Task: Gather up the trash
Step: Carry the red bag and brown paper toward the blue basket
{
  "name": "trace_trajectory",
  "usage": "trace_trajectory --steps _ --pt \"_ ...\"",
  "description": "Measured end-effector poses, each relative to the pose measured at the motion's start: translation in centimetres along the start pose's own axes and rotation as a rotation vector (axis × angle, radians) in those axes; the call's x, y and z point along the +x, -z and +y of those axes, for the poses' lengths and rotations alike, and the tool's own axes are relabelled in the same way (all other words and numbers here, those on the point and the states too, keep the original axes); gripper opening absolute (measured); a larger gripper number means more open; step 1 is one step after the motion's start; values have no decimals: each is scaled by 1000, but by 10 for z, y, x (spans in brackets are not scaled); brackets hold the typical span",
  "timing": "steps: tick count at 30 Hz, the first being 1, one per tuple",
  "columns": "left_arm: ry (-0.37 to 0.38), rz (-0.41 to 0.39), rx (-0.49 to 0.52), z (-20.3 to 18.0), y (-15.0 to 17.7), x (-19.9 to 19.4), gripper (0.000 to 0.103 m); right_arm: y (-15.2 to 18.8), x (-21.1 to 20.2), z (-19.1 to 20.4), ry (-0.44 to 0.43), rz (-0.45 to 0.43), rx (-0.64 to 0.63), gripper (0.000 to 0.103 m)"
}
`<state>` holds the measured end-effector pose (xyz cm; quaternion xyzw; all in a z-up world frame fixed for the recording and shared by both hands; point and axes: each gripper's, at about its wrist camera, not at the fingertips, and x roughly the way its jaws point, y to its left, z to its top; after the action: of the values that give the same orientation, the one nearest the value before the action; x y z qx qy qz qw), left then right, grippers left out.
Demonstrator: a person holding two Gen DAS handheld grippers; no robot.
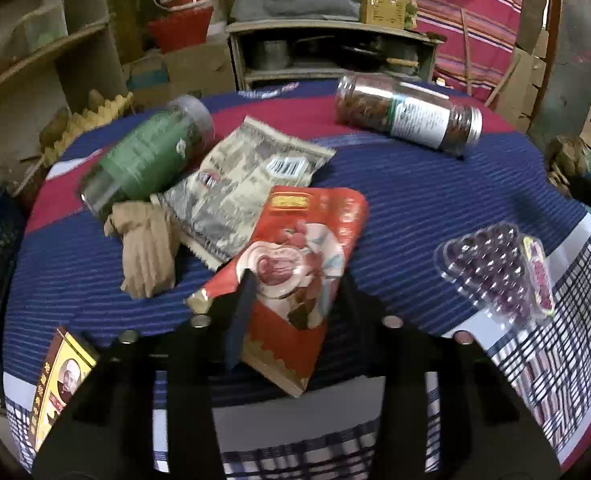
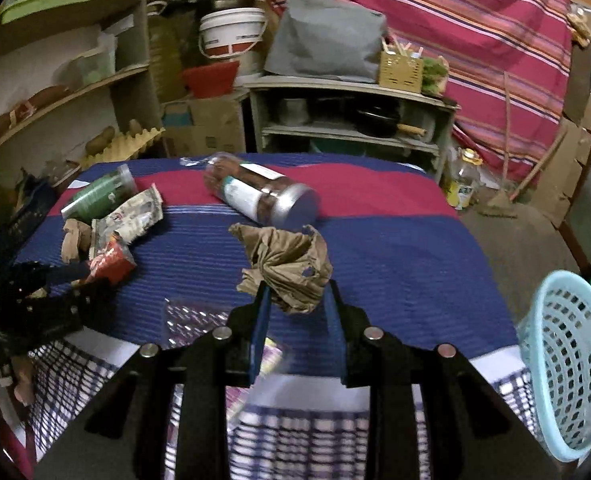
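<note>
Trash on the counter (image 1: 415, 200) — both tools busy.
Left tool (image 1: 291, 292) clamps the red snack packet (image 1: 307, 240); right tool (image 2: 297, 300) grips crumpled brown paper (image 2: 291, 264) — near the blue basket (image 2: 567, 360).

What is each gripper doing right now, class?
Left gripper: closed on the red packet.
Right gripper: closed on crumpled brown paper.

Dim indoor light, dark fisheye corners bending everything (right view's bottom edge smears badly), colours murky, soft throughout.
</note>
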<state>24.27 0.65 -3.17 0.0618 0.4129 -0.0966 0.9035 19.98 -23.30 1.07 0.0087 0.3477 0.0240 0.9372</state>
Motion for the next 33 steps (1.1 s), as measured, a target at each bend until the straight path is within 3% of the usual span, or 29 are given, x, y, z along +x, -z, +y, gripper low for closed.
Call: trace_trajectory --steps 3,16,24,33 --pt "11 -8 14 -13 -3 -6 6 8 -10 -20 13 -6 19 28" --pt "66 -128 33 -98 -35 -54 5 32 -64 -128 100 -60 143 28" --pt "178 -217 117 -209 -56 -76 5 53 -100 -207 207 -85 221 28" --pt "278 -288 233 -323 -52 -85 5 76 -126 -264 309 -119 265 28"
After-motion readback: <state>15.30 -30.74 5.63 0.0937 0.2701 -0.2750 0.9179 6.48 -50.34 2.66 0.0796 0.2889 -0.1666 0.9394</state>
